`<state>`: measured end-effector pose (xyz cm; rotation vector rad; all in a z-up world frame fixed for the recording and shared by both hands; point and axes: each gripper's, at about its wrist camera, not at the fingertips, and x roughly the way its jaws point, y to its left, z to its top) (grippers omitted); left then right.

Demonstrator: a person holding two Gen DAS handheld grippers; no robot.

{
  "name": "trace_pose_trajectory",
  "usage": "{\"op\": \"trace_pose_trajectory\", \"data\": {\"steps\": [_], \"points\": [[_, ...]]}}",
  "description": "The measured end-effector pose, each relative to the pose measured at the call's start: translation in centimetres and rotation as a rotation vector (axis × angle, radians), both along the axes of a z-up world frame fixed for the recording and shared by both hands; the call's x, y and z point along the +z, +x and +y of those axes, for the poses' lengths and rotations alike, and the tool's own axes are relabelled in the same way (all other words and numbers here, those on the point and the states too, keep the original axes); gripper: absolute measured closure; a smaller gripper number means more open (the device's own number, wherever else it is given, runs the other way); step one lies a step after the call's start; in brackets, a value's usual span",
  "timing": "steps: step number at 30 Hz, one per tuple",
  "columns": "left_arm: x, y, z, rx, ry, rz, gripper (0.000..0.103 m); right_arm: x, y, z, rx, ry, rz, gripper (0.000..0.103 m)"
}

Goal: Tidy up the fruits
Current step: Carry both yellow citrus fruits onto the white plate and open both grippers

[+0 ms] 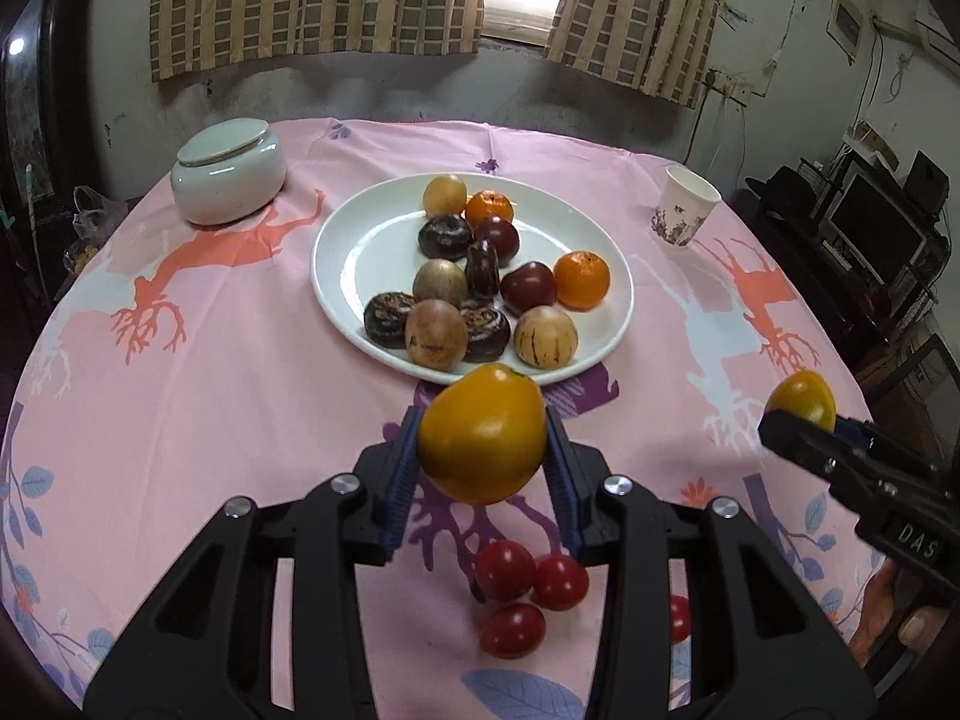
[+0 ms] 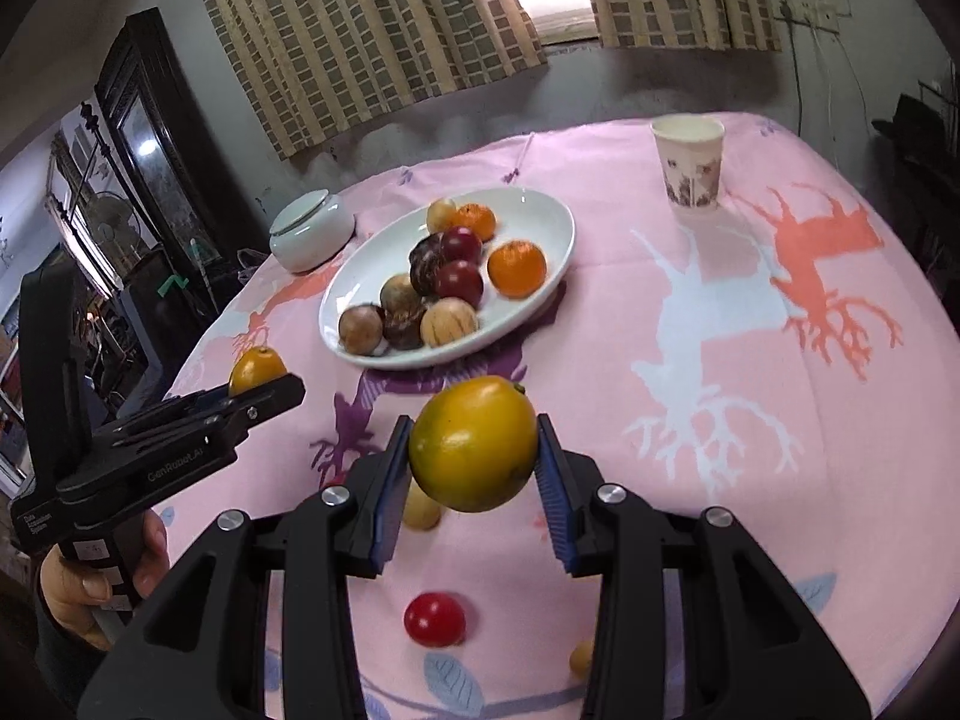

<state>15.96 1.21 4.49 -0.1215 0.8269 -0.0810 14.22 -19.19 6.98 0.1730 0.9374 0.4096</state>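
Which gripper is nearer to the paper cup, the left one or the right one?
Right. The right gripper, holding a yellow-orange fruit, is on the paper cup's side of the table. The left gripper, holding its own fruit, is beyond it, farther away.

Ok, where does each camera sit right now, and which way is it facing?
Left wrist: rides behind the left tool, looking down and forward at the white plate; its fingers clamp a yellow-orange fruit, and the right tool enters from the right edge.
Right wrist: rides behind the right tool, gripping another yellow-orange fruit; the left tool and a hand show at the left.
Shared: plate, lidded jar, paper cup, pink tablecloth.
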Motion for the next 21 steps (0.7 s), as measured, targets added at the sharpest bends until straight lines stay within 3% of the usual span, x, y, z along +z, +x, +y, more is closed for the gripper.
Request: {"op": "trace_pose_trajectory", "data": {"steps": [8, 15, 21], "points": [[1.0, 6.3, 2.4, 0.077, 0.046, -0.028, 0.064, 1.0, 8.2, 4.2, 0.046, -0.022, -0.013, 0.063], [-0.9, 10.9, 3.4, 0.097, 0.05, 0.015, 0.064, -1.3, 13.1, 8.0, 0.081, 0.005, 0.044, 0.063], [-2.8, 12.8, 4.3, 0.121, 0.023, 0.059, 0.063, -3.9, 14.9, 8.9, 0.085, 0.051, 0.122, 0.062]]}}
